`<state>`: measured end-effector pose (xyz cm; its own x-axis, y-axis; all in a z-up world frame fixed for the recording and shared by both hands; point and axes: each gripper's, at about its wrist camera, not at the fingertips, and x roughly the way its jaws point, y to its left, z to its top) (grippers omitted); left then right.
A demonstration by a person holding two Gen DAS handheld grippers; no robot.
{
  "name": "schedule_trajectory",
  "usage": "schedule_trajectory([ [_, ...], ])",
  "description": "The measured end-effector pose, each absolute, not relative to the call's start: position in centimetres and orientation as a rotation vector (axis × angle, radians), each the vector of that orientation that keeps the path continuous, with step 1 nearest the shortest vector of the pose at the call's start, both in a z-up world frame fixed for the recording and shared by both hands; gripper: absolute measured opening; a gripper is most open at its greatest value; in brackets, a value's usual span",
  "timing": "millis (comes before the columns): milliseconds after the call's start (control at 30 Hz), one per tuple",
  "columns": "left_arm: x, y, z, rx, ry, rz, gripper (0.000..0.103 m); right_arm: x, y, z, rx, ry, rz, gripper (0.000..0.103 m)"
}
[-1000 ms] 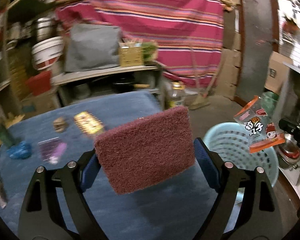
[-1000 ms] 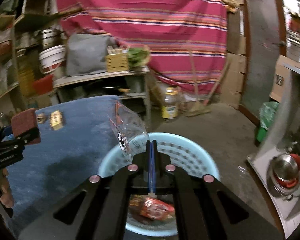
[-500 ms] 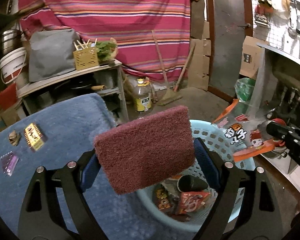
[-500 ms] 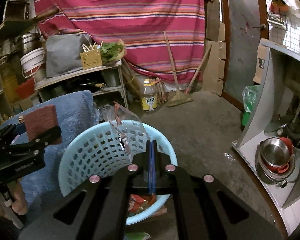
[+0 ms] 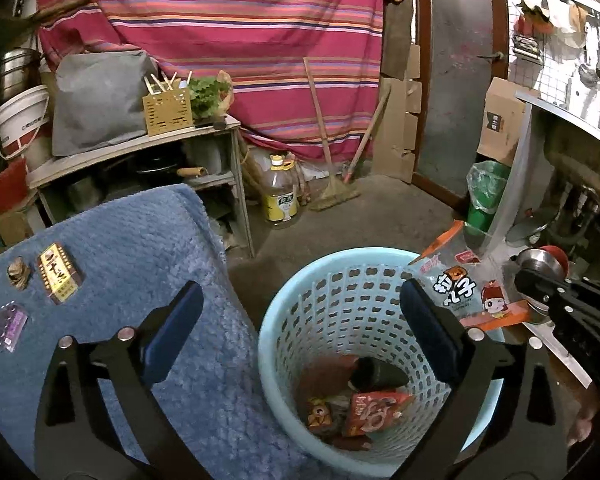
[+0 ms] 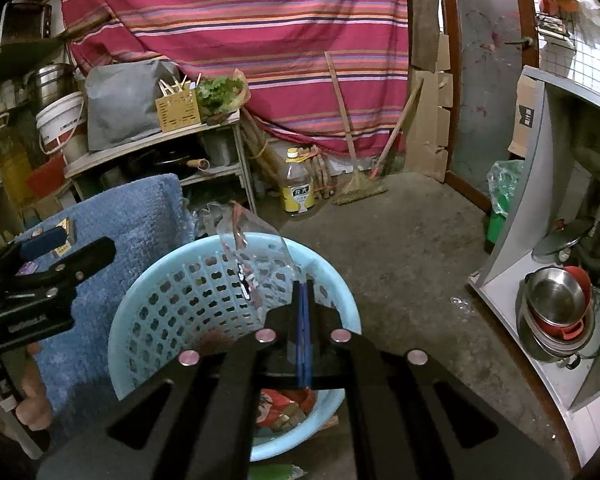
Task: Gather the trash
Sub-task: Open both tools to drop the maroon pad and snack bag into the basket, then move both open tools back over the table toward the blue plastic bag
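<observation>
A light blue plastic basket (image 5: 340, 300) stands on the floor beside the blue-towelled table (image 5: 148, 248); it also shows in the right wrist view (image 6: 172, 280). It holds snack wrappers (image 5: 372, 412), a dark cup and a maroon scouring pad (image 5: 324, 372). My left gripper (image 5: 300, 316) is open and empty above the basket's near rim. My right gripper (image 6: 303, 292) is shut on a clear snack wrapper (image 6: 256, 252), held over the basket; that wrapper also shows in the left wrist view (image 5: 468, 292).
On the table lie a gold packet (image 5: 58, 278), a purple wrapper (image 5: 9, 326) and a small brown scrap (image 5: 19, 273). An oil bottle (image 5: 280, 196), a broom (image 5: 332, 188), a shelf unit (image 5: 140, 152) and stacked pots (image 6: 556, 316) stand around.
My left gripper opened and dropped the maroon scouring pad into the basket. Both grippers moved right, from over the table to over the basket.
</observation>
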<state>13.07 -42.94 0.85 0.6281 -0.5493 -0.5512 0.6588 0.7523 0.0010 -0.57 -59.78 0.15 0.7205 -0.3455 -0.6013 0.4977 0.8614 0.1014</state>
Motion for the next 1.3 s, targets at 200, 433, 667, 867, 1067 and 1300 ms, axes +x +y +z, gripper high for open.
schedule_trajectory([
  [200, 13.1, -39.8, 2.1, 0.206, 0.513, -0.640, 0.097, 0.9, -58.8, -0.4, 0.265, 0.626, -0.448, 0.000],
  [433, 14.0, -35.2, 2.9, 0.178, 0.508, -0.564, 0.097, 3.5, -57.3, -2.4, 0.276, 0.704, -0.436, 0.058],
  [667, 15.1, -29.0, 3.4, 0.141, 0.509, -0.464, 0.097, 4.0, -56.2, -4.7, 0.257, 0.744, -0.468, 0.078],
  [867, 16.2, -22.5, 4.3, 0.102, 0.490, -0.361, 0.097, 4.0, -53.7, -2.2, 0.214, 0.664, -0.465, 0.079],
  [1067, 16.8, -16.8, 4.9, 0.073, 0.480, -0.254, 0.097, 5.2, -48.8, 2.2, 0.151, 0.538, -0.393, 0.084],
  [1300, 17.5, -9.9, 5.2, 0.050, 0.456, -0.140, 0.097, 8.1, -42.0, 4.7, 0.111, 0.456, -0.282, 0.088],
])
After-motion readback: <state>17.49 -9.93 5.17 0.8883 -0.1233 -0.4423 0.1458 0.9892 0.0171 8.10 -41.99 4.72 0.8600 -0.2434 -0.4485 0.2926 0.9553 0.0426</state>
